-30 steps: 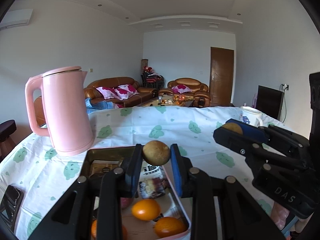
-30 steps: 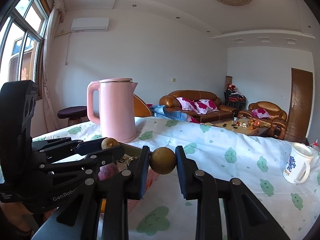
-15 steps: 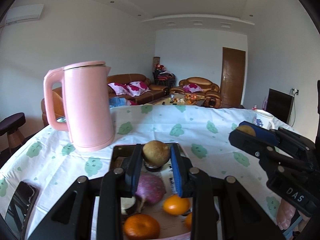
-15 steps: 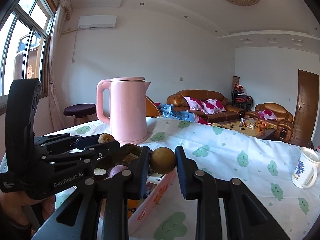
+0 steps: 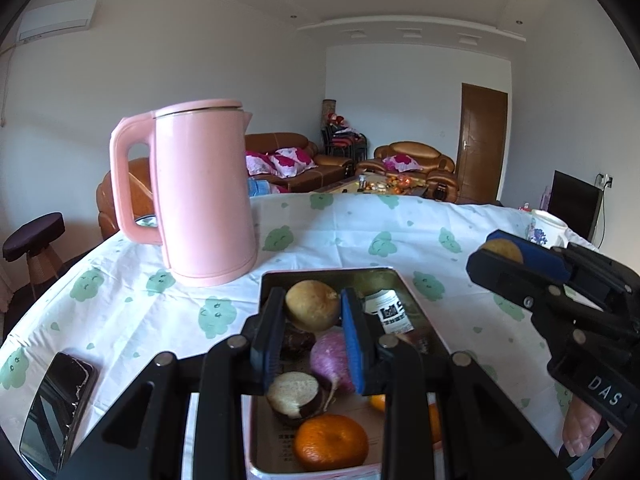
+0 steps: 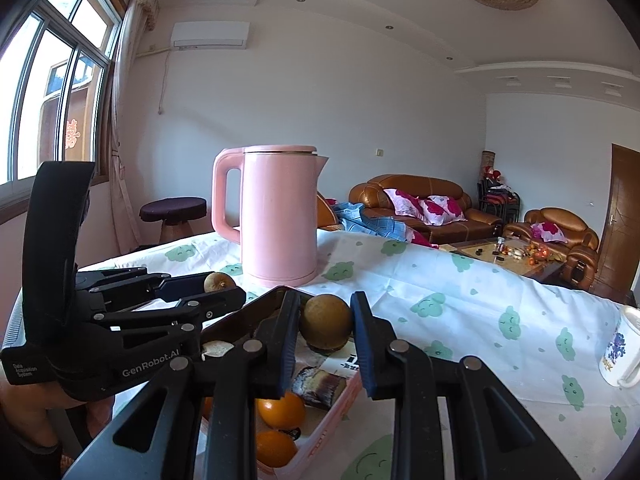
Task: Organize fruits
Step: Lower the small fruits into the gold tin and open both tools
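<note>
- Grippers both loaded: the left gripper (image 5: 312, 306) clamps a tan round fruit (image 5: 311, 305) between its blue-faced pads, right above the far half of the tin tray (image 5: 394, 276).
- Right gripper (image 6: 325, 322) pinches a second brown round fruit (image 6: 325, 321), held over the tray's near corner in the right wrist view, with the jaws closed snug on its sides.
- Each gripper shows up in the other's camera, off to the side, its fruit peeking out between the pads.
- Down in the tray: a purple-skinned bulb (image 5: 330, 356) lies in the middle, a dark cut piece with a pale face (image 5: 294, 396) sits just in front of it, and an orange (image 5: 330, 442) rests at the near end.
- More orange fruit is tucked along the tray's right side, partly hidden behind the left gripper's arm.
- A printed card (image 5: 392, 312) lies on the tray floor toward the far right corner.
- Pink kettle (image 5: 200, 192) stands upright on the cloud-print tablecloth (image 5: 360, 232), just beyond the tray's far left corner, handle turned left.
- A phone (image 5: 56, 404) lies flat on the cloth at the near left, well apart from the tray.
- A white mug (image 6: 620, 352) with a blue pattern stands off at the right edge of the table.
</note>
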Motion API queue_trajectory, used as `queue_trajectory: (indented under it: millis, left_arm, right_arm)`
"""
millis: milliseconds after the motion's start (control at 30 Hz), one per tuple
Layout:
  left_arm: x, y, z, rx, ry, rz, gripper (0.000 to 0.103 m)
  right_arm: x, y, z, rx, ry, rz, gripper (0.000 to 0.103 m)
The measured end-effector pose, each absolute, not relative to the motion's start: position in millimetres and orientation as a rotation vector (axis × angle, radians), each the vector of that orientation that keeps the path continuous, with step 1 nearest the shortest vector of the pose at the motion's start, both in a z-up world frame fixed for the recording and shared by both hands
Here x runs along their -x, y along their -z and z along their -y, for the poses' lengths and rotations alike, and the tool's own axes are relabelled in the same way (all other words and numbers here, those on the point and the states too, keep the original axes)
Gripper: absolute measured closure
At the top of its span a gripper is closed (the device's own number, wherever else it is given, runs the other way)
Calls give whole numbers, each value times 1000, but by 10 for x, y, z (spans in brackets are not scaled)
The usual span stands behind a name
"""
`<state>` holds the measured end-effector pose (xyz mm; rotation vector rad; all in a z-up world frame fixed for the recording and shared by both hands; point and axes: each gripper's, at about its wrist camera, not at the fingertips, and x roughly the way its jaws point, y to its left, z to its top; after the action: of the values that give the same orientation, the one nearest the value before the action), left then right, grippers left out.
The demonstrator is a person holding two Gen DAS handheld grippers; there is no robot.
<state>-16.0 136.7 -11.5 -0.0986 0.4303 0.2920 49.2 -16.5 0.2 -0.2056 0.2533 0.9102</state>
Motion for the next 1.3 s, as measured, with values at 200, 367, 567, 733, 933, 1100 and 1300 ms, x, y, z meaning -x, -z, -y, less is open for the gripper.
queue_trajectory:
  millis: [200, 367, 567, 733, 933, 1100, 1300]
  left_arm:
    - [169, 150, -1441, 103, -304, -451, 74]
    - [162, 181, -1493, 114, -309, -465, 74]
    - [139, 232, -1551, 124, -305, -499, 74]
    - [101, 322, -1553, 118, -295, -547, 74]
    - [50, 420, -1533, 114, -271, -601, 74]
    - [24, 447, -1479, 92, -261, -628, 70]
    - [43, 443, -1467, 89, -278, -628, 60]
  right_arm:
    - [-494, 36, 43, 222, -924, -271, 75]
    - [-545, 89, -57, 228, -934, -303, 75]
    - [-590, 190, -181, 244, -949, -368, 75]
    - [-652, 319, -279, 271, -953, -459, 75]
    - [-701, 438, -324, 284, -953, -533, 75]
    - [-716, 485, -334, 286, -969, -578, 75]
    - [-704, 509, -348, 296, -974, -598, 73]
